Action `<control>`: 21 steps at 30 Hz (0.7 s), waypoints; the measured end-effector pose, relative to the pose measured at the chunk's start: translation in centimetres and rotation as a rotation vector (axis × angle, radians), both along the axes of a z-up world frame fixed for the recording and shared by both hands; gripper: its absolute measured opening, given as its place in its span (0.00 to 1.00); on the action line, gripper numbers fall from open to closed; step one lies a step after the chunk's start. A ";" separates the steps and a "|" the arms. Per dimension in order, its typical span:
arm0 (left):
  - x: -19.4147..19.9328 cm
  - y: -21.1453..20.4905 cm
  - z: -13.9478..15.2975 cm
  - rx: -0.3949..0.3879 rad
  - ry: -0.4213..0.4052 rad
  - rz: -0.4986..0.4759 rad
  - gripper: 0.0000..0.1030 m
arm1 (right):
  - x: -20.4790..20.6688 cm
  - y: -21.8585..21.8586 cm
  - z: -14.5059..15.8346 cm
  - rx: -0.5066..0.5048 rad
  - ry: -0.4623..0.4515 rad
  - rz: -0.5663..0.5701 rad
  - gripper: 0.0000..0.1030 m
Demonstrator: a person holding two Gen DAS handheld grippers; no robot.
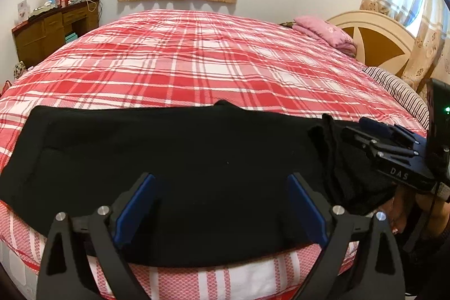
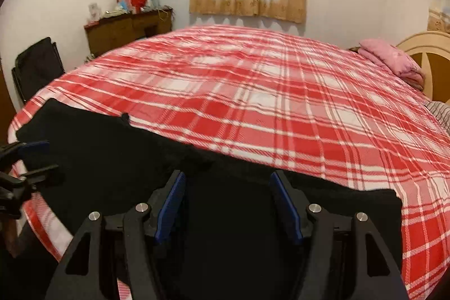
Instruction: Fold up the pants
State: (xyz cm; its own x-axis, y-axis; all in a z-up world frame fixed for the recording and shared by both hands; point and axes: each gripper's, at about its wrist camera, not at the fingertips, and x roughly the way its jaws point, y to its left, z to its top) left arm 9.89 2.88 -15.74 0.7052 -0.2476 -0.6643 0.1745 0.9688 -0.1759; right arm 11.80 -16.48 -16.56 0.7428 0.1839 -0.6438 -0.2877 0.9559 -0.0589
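We judge the pants (image 1: 174, 159) folded lengthwise on the bed (image 1: 197, 61), cross-folds remaining; left tool (image 1: 222, 204) and right tool (image 2: 227, 204) stand open, gripping nothing.

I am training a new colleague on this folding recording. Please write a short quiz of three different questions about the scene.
1. True or false: the black pants lie across the near edge of the bed.
2. Which pattern has the bed cover? A) red plaid B) blue dots C) plain green
3. Fill in: the left hand-held gripper has its jaws ____, nothing pinched between them.

Key: 1 true; 2 A; 3 open.
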 end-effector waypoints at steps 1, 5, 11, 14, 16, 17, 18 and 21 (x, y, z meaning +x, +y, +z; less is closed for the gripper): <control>0.0 0.0 0.0 0.005 0.001 -0.002 0.94 | 0.1 0.6 -0.4 -0.011 0.013 0.019 0.63; -0.2 1.0 0.4 0.041 -0.010 0.018 0.95 | -0.7 2.9 -2.6 -0.111 0.042 0.103 0.65; 0.0 3.6 1.0 0.076 -0.019 0.090 0.97 | -2.2 2.0 -1.5 -0.046 0.057 0.118 0.65; 0.2 4.6 1.3 0.117 -0.025 0.117 0.97 | -3.0 2.0 -1.6 -0.056 0.037 0.158 0.65; 0.5 5.5 1.6 0.139 -0.028 0.136 0.97 | -2.6 2.2 -2.8 -0.065 0.079 0.167 0.66; 0.6 5.9 1.7 0.147 -0.032 0.145 0.97 | -2.8 2.1 -2.9 -0.050 0.069 0.162 0.66; 0.7 6.3 1.8 0.158 -0.034 0.157 0.97 | -2.9 2.1 -2.9 -0.048 0.062 0.158 0.66; 1.3 7.7 2.0 0.183 -0.036 0.180 0.97 | -3.2 2.1 -2.0 -0.029 0.039 0.170 0.66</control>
